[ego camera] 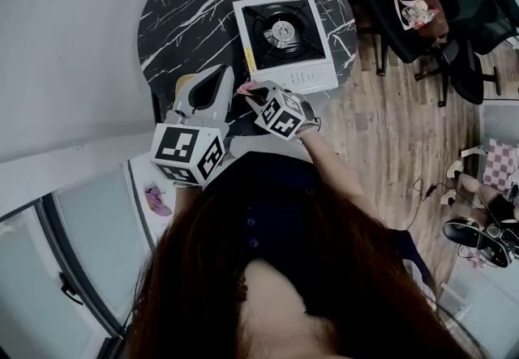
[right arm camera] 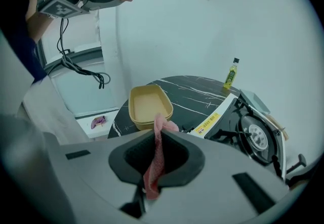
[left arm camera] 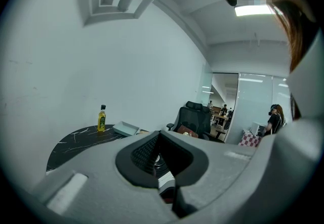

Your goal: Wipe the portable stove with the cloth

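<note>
**Cloth Gripped, Stove Not Yet Contacted**

We located the cloth (right arm camera: 153,163), pink, clamped between the closed jaws of the right gripper (right arm camera: 157,136). A crumpled end stood above the jaw tips, and the rest hung down through the jaw opening. The right gripper was held over the near edge of the table (ego camera: 182,13), just short of the portable stove (ego camera: 284,41). The stove sat on the table's right half with its burner and pan supports exposed. We saw no contact between cloth and stove, so we judged that wiping had not begun.

The left gripper (left arm camera: 158,136) had its jaws together with nothing between them. It was raised above a yellow tub (right arm camera: 148,104) near the stove. An oil bottle (right arm camera: 231,73) stood well apart at the far edge.

Hazards from here, in our judgement:
- Only a narrow fold was pinched, so drag across the top plate could pull the cloth free.
- The loose end could snag on the pan supports.
- Nothing braced the stove, so sideways pressure could slide it towards the table edge.
- A wide sweep could knock the tub.
</note>
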`<state>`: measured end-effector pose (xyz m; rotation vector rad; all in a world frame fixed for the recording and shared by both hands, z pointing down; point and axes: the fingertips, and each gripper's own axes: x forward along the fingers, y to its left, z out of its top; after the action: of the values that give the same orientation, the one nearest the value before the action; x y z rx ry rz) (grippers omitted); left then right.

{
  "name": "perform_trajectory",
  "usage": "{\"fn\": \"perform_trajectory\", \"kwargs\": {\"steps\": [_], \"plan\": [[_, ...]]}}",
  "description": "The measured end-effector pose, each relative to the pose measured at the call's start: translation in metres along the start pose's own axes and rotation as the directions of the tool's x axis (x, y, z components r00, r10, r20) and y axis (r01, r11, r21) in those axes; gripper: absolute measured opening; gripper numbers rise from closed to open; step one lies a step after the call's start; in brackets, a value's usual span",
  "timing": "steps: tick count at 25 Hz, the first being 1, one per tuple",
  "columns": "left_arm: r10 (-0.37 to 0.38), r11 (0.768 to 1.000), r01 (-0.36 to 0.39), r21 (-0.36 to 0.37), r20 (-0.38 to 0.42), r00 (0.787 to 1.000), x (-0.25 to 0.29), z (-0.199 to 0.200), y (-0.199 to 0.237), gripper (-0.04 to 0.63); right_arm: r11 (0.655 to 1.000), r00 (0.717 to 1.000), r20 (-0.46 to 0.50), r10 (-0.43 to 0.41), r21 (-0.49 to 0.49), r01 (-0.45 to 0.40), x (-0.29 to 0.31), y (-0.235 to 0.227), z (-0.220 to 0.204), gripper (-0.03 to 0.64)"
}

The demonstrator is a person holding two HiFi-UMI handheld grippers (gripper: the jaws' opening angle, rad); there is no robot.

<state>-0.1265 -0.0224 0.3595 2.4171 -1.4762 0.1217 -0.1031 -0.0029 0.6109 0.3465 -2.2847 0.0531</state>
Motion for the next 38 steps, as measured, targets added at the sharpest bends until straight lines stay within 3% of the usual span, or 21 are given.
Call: {"fn": "perform_trajectory", "kwargs": {"steps": [21,38], "plan": [[0.023,1.0,-0.023,0.011,0.006,1.0,0.003,0.005,0.026,0.012,0.987,0.99,-0.111,-0.088,-0.14,0.072,0.028,-0.035,0.016,0.026],[0.029,0.999,-0.029,-0.012,-0.001,1.0,0.018,0.008,0.048,0.012,0.994,0.967,-0.238,-0.09,-0.074,0.075,0.044,-0.069,0.028,0.026]]}}
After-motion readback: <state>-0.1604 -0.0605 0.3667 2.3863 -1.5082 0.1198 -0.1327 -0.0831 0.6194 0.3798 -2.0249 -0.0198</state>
